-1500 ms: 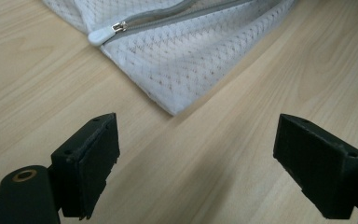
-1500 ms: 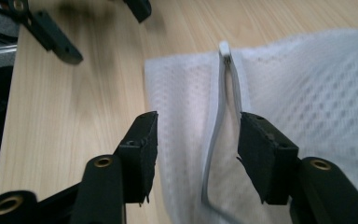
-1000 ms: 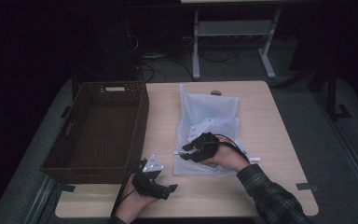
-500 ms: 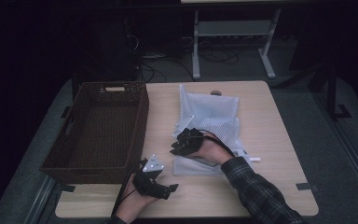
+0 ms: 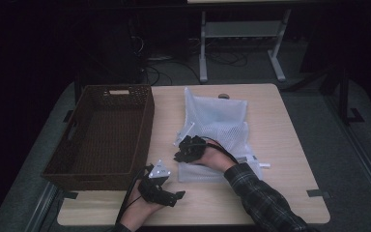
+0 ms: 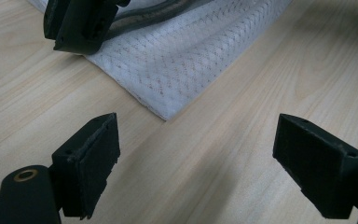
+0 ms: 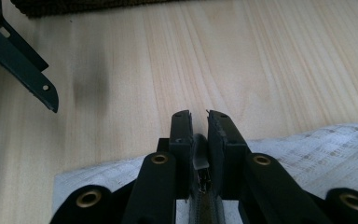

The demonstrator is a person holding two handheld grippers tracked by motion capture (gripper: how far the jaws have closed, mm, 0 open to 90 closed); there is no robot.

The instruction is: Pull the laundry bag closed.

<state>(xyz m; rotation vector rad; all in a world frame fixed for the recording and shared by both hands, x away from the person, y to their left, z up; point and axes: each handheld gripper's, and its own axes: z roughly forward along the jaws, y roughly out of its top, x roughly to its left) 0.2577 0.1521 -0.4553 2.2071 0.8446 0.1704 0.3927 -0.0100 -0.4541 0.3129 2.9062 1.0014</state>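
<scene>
Right hand-held gripper (image 7: 199,122) is clamped on the zipper pull (image 7: 200,161) of the mesh bag (image 5: 217,121) lying mid-surface. Left hand-held gripper (image 6: 200,163) rests near the bag's corner, jaws apart. Judged step: unzipping. Next: pin the corner, draw the pull along.

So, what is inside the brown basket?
The brown basket looks empty: the high view shows just its woven floor. Its near wall hides a strip of that floor, and the dim light could conceal something small.
</scene>
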